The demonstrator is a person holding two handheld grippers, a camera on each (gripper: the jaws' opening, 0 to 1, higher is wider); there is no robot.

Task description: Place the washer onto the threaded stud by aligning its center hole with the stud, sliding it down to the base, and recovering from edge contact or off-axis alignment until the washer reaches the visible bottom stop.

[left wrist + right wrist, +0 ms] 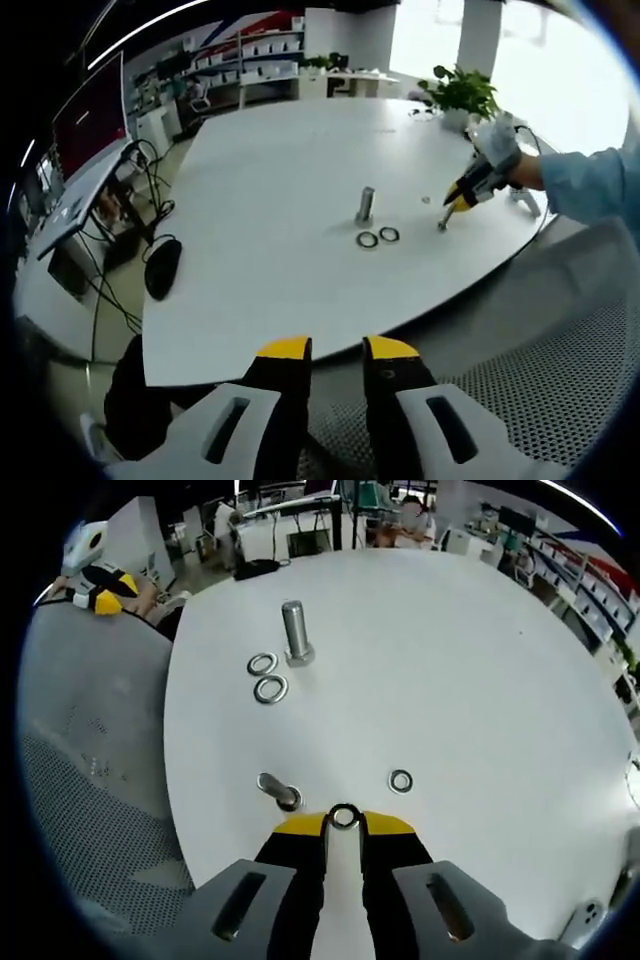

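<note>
Here, in the left gripper view, the left tongs (337, 352) are hanging off the edge of the round white bench (290, 170), their yellow-tipped jaws slightly apart and gripping nothing. An upright threaded metal stud (365, 204) is standing mid-bench with two dark rings (377, 237) lying just beside it. In the right gripper view, the right tongs (344, 823) are pinching a small metal washer (344, 816) between their tips, well apart from the stud. Another loose washer (401, 780) and a lying bolt (278, 789) are resting nearby.
</note>
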